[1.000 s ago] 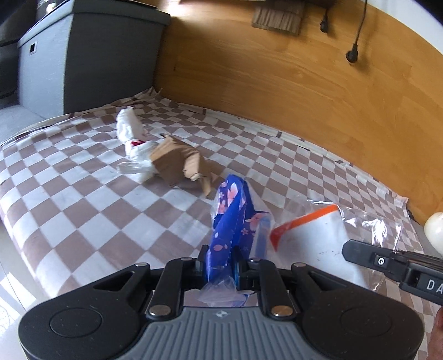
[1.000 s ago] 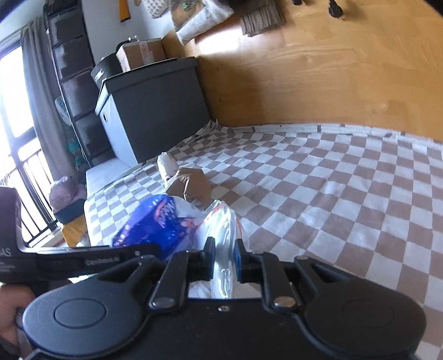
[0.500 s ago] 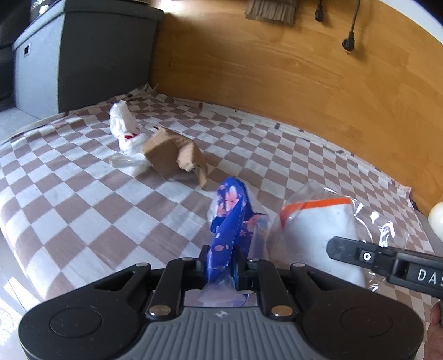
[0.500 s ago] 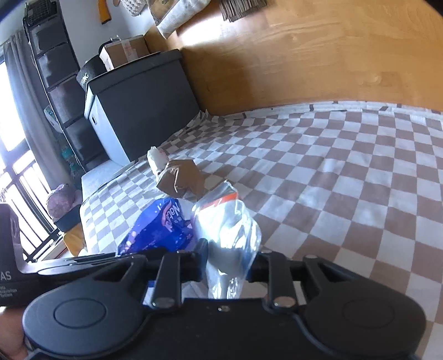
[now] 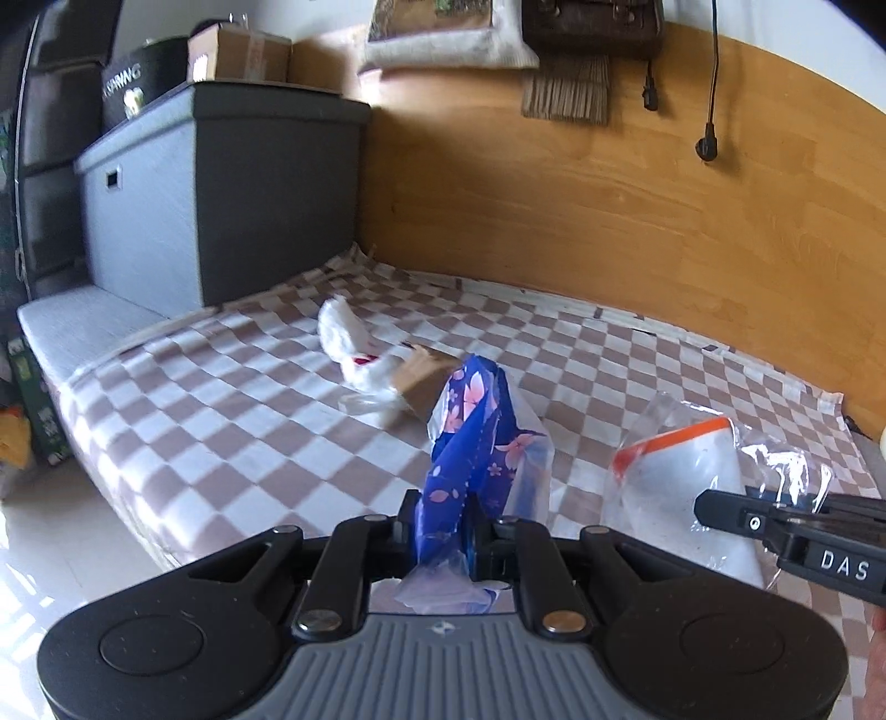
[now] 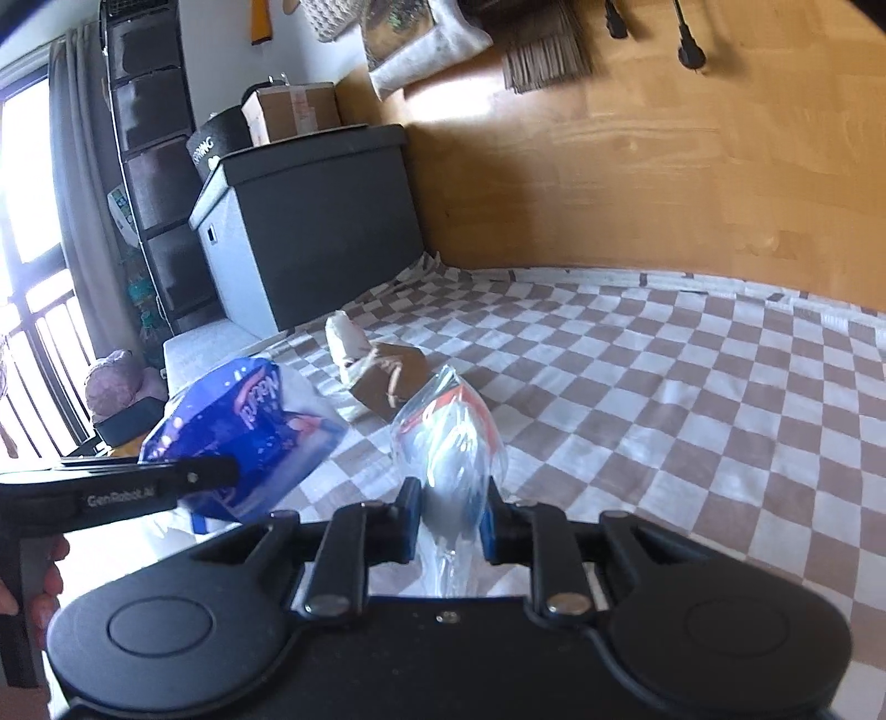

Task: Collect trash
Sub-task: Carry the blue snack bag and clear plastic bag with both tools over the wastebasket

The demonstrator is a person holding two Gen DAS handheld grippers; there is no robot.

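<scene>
Trash sits in both of your grippers. Your left gripper [image 5: 442, 531] is pinched tight on a crinkly blue wrapper [image 5: 475, 443] printed with pink flowers, which rises limp and folded from between the fingers. Your right gripper [image 6: 449, 518] has its jaws part-way apart, pressed against the sides of a clear plastic bag [image 6: 451, 443] with an orange strip, glossy and bunched. Just ahead of both, on the brown-and-white checked cloth [image 5: 221, 399], lie a crumpled brown cardboard piece [image 5: 423, 379] and, touching it on the far left side, a wad of white tissue [image 5: 346, 335] with a red mark. Farther off to the left stands a dark grey box [image 5: 221, 188] with a cardboard carton [image 5: 238, 52] on top. A smooth wooden panel [image 5: 609, 221] closes the far side.
</scene>
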